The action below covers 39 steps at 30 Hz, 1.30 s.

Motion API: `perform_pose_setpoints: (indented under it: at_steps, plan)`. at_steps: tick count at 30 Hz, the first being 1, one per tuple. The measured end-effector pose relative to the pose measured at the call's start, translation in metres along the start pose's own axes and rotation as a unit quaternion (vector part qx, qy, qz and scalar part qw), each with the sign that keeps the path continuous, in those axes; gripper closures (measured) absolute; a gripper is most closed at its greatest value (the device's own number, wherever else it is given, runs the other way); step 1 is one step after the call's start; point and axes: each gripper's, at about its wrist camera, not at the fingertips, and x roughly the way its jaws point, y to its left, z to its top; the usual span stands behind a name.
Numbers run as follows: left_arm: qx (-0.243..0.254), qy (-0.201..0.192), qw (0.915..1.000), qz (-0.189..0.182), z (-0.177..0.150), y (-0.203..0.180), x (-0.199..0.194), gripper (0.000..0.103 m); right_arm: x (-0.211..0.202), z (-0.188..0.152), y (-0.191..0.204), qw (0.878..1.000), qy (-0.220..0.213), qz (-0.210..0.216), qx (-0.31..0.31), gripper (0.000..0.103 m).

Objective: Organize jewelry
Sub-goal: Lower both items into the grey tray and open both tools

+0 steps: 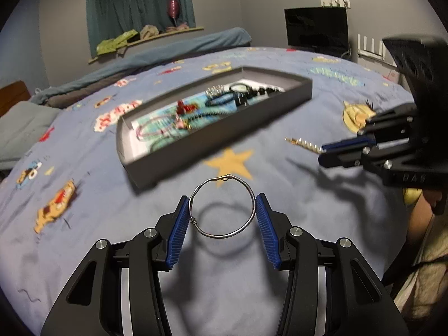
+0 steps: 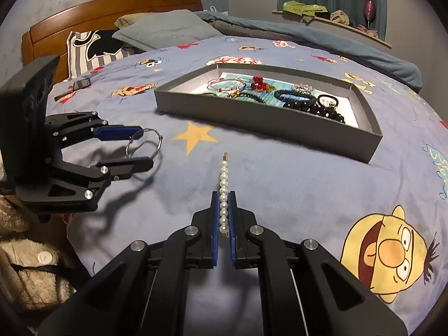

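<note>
Bedspread (image 2: 294,184) fills most of both views, blue with cartoon prints, and it leaves wide open cloth around both tools. Near the middle of the right wrist view sits the grey tray (image 2: 260,117), its low walls standing clear of the cloth on every side; a yellow star (image 2: 196,137) lies between its near wall and the tools. Inside the tray lie bead bracelets, a red piece and a dark hair tie, bunched toward the right end.

At the bottom centre of the left wrist view, the left hand-held gripper (image 1: 222,210) stands about half open with the wire bangle (image 1: 222,205) spanning the gap, each blue pad pressing on one side of the ring. The bangle hangs above the cloth, its shadow below it, just short of the tray's near wall.

In the right wrist view, the right hand-held gripper (image 2: 223,212) is closed tight on the pearl hair clip (image 2: 223,193), which juts forward toward the tray, its tip free in the air.

The left wrist view is smeared, so the tray's contents there are hard to sort out. At its right edge a sleeve is cut off, possibly fleece. The headboard (image 2: 112,8) and pillows sit upper left in the right wrist view.
</note>
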Motion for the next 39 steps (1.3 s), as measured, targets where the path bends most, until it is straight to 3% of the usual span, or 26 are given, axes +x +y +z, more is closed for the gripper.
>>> perform_pose_setpoints:
  at_steps: [8,18,27,39]
  plan:
    - [-0.057,0.004,0.9982,-0.018,0.052,0.034,0.003,0.053,-0.006,0.041,-0.013,1.000,-0.025,-0.011,-0.002,0.097]
    - [-0.158,0.072,0.9843,-0.029,0.091,0.082,0.052,0.053,0.031,0.091,-0.050,0.997,0.001,-0.027,0.066,0.097]
    - [-0.165,0.129,0.9778,0.002,0.097,0.089,0.095,0.053,0.074,0.110,-0.060,0.993,0.048,-0.066,0.090,0.097]
    - [-0.171,0.161,0.9719,0.003,0.096,0.097,0.118,0.053,0.095,0.118,-0.064,0.989,0.078,-0.065,0.108,0.097]
